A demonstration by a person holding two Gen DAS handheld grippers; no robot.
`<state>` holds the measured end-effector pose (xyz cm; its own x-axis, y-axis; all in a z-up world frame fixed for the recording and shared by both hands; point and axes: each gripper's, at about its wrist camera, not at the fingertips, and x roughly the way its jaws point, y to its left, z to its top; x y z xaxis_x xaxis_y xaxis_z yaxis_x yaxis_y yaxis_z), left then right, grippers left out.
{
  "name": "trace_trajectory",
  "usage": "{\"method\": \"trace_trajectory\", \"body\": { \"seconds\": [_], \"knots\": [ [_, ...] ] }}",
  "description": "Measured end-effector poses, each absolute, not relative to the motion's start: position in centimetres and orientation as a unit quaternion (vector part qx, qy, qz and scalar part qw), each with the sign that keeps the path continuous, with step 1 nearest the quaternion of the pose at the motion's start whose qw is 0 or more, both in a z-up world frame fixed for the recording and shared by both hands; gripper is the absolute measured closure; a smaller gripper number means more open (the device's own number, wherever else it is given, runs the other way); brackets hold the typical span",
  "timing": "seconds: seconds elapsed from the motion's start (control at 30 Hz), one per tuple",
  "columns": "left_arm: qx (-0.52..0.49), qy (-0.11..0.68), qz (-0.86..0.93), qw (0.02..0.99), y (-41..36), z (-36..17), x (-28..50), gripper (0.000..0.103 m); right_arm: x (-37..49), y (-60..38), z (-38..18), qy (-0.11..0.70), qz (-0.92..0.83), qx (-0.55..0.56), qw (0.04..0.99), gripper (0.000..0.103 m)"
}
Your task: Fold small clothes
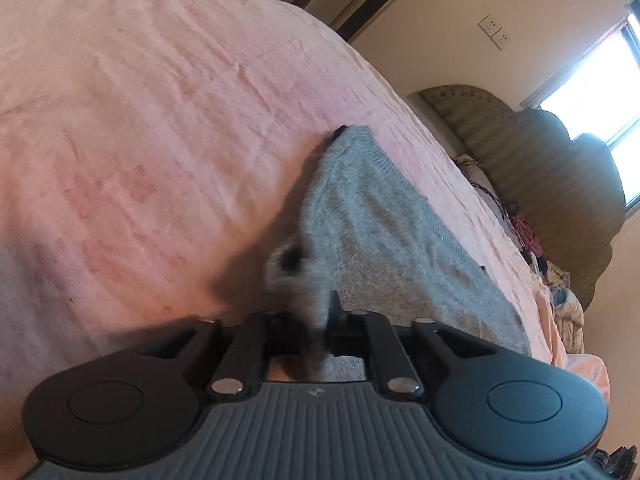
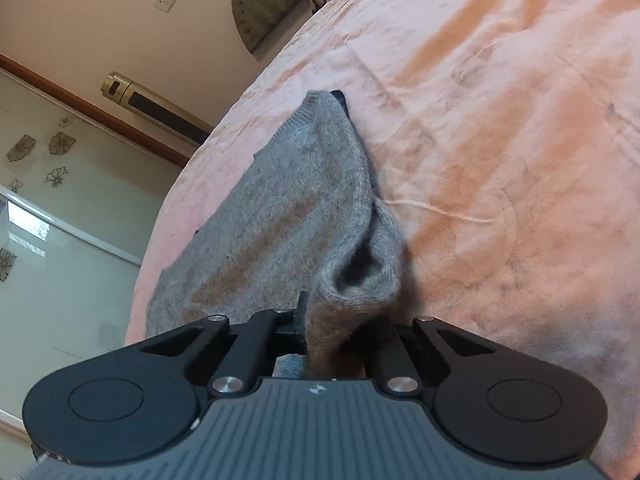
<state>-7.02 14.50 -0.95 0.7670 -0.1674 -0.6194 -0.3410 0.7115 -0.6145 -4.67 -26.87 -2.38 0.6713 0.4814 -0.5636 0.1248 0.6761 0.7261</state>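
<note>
Both grippers, left (image 1: pixel 316 320) and right (image 2: pixel 332 320), pinching near corners of grey sweater (image 2: pixel 280 216), rest trailing straight away along pink bed (image 2: pixel 500 140), so probably carry forward to fold.

A grey knitted garment (image 1: pixel 384 216) lies on the pink bedsheet (image 1: pixel 140 120), near edge bunched and lifted.

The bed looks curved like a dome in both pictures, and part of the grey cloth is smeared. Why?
Left wrist view: the fisheye lens bows the pink bedsheet; the grey knitted garment is blurred near the left tool; the window is blown out white. Right wrist view: same bowing; knit sharp at the right tool.
</note>
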Motion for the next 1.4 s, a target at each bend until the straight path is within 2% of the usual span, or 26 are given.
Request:
{"method": "trace_trajectory", "body": {
  "seconds": [0.23,0.33,0.37,0.43,0.47,0.5,0.53,0.57,0.6,0.63,0.83,0.97,1.07,1.13,1.23,1.33,1.4],
  "knots": [
    [-0.319,0.319,0.008,0.892,16.0,2.8,-9.7,0.099,-7.4,-27.4,-0.2,0.367,0.152,0.388,0.832,0.090],
    [-0.299,0.353,0.025,0.886,16.9,1.2,-9.8,0.098,-9.9,-28.1,-0.2,0.384,0.151,0.378,0.829,0.091],
    [-0.305,0.365,0.035,0.879,17.3,0.1,-9.9,0.095,-10.2,-28.1,-1.0,0.399,0.142,0.372,0.826,0.091],
    [-0.321,0.358,0.023,0.877,17.8,0.0,-10.5,0.093,-10.4,-28.5,-2.4,0.407,0.134,0.390,0.815,0.089],
    [-0.320,0.363,0.023,0.875,18.0,0.4,-10.7,0.087,-10.6,-28.9,-2.6,0.403,0.131,0.416,0.804,0.085],
    [-0.317,0.363,0.024,0.876,18.0,0.8,-11.0,0.081,-10.7,-29.3,-2.2,0.400,0.128,0.429,0.800,0.072],
    [-0.312,0.357,0.029,0.880,18.1,1.2,-11.5,0.055,-10.9,-29.7,-1.5,0.386,0.121,0.429,0.807,0.053],
    [-0.308,0.347,0.038,0.885,18.2,1.5,-11.8,0.019,-11.1,-30.0,-0.2,0.360,0.108,0.417,0.827,0.042],
    [-0.304,0.336,0.050,0.890,18.1,1.8,-12.2,0.008,-10.9,-30.0,1.0,0.343,0.098,0.394,0.847,0.032],
    [-0.300,0.321,0.060,0.896,17.8,1.9,-12.4,0.005,-10.3,-29.6,2.3,0.335,0.100,0.362,0.864,0.032],
    [-0.267,0.328,0.075,0.903,15.0,1.1,-10.8,0.004,-2.1,-19.5,6.0,0.346,0.218,0.223,0.885,0.030],
    [-0.255,0.318,0.081,0.910,14.2,0.7,-10.8,0.000,4.0,-10.0,5.1,0.389,0.288,0.162,0.860,0.030],
    [-0.245,0.316,0.073,0.914,14.1,0.6,-11.2,0.000,7.3,-4.7,2.4,0.438,0.296,0.116,0.841,0.030],
    [-0.253,0.313,0.065,0.913,14.4,0.6,-11.4,0.000,8.0,-4.2,0.9,0.418,0.316,0.134,0.841,0.019],
    [-0.286,0.310,0.053,0.905,15.1,0.6,-11.8,0.000,8.6,-6.8,1.2,0.432,0.305,0.226,0.818,0.025],
    [-0.328,0.304,0.035,0.894,15.7,0.5,-12.0,0.000,5.6,-11.3,2.3,0.409,0.310,0.302,0.803,0.023],
    [-0.367,0.301,0.012,0.880,16.0,0.2,-12.1,0.000,2.8,-14.1,3.0,0.386,0.302,0.301,0.818,0.021]
  ]
}}
